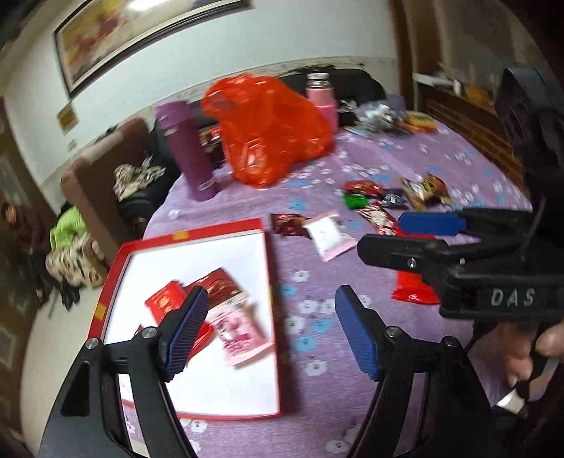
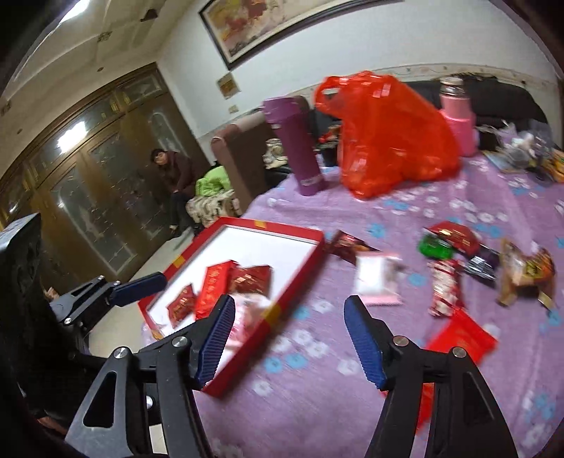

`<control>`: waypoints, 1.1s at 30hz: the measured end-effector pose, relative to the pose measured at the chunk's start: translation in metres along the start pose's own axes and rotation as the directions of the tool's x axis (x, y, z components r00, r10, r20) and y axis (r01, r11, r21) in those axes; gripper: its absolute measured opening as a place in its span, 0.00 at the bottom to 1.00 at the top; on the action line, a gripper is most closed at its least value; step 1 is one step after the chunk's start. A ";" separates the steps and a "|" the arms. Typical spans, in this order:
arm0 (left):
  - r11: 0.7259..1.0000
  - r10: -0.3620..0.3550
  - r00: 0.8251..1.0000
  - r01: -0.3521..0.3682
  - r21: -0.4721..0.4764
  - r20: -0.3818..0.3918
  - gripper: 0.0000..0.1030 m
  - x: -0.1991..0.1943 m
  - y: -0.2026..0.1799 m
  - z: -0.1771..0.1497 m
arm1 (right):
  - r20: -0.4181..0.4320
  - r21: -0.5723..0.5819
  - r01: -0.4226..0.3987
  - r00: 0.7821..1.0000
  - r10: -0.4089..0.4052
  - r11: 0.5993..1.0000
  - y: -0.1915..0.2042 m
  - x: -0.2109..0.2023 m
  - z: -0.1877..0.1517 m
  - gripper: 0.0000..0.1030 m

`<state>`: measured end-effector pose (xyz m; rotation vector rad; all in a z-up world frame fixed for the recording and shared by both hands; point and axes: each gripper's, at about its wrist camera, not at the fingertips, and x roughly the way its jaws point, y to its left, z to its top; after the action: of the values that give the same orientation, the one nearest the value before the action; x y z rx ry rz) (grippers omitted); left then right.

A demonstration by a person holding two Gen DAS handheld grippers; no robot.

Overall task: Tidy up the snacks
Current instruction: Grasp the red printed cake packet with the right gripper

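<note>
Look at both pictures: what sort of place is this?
Probably a home living room: a table under a purple flowered cloth, a brown upholstered sofa, a large framed painting on the wall and dark wooden glass-fronted cabinets.

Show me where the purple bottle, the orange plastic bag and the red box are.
purple bottle (image 1: 187, 151): left wrist view, middle of its body.
orange plastic bag (image 2: 391, 137): right wrist view, middle of its front side.
red box (image 1: 271, 282): left wrist view, its right rim.

A shallow red cardboard box with a white floor (image 1: 197, 225) lies open, holding red and pink snack packets (image 1: 211, 310). More assorted wrapped snacks (image 2: 454, 267) lie scattered just beside it.
</note>
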<state>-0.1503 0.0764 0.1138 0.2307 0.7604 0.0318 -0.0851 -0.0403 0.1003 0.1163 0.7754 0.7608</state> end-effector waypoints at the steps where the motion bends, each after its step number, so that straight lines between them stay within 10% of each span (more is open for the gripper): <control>1: 1.000 0.005 1.000 -0.005 0.024 -0.001 0.76 0.000 -0.007 0.001 | -0.003 0.010 0.021 1.000 -0.021 1.000 -0.005 -0.004 -0.002 0.66; 10: 0.990 0.084 0.994 -0.076 0.120 -0.066 0.81 0.017 -0.033 0.001 | -0.182 0.082 0.290 0.945 -0.272 0.954 -0.046 -0.004 -0.015 0.71; 18: 0.991 0.115 0.989 -0.108 0.081 -0.094 0.81 0.027 -0.025 0.002 | -0.366 0.110 0.311 0.896 -0.252 0.944 -0.060 0.033 -0.035 0.72; 26: 0.992 0.125 0.988 -0.123 0.028 -0.090 0.81 0.029 -0.004 -0.003 | -0.351 0.117 0.323 0.898 -0.265 0.939 -0.051 0.055 -0.026 0.85; 33: 0.983 0.138 0.984 -0.150 -0.104 -0.113 0.81 0.030 0.041 -0.020 | -0.260 -0.046 0.448 0.858 -0.443 0.893 -0.029 0.080 -0.029 0.85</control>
<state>-0.1398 0.1234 0.0888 0.1775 0.8436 0.2250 -0.0506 -0.0138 0.0219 -0.1534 1.0186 0.3268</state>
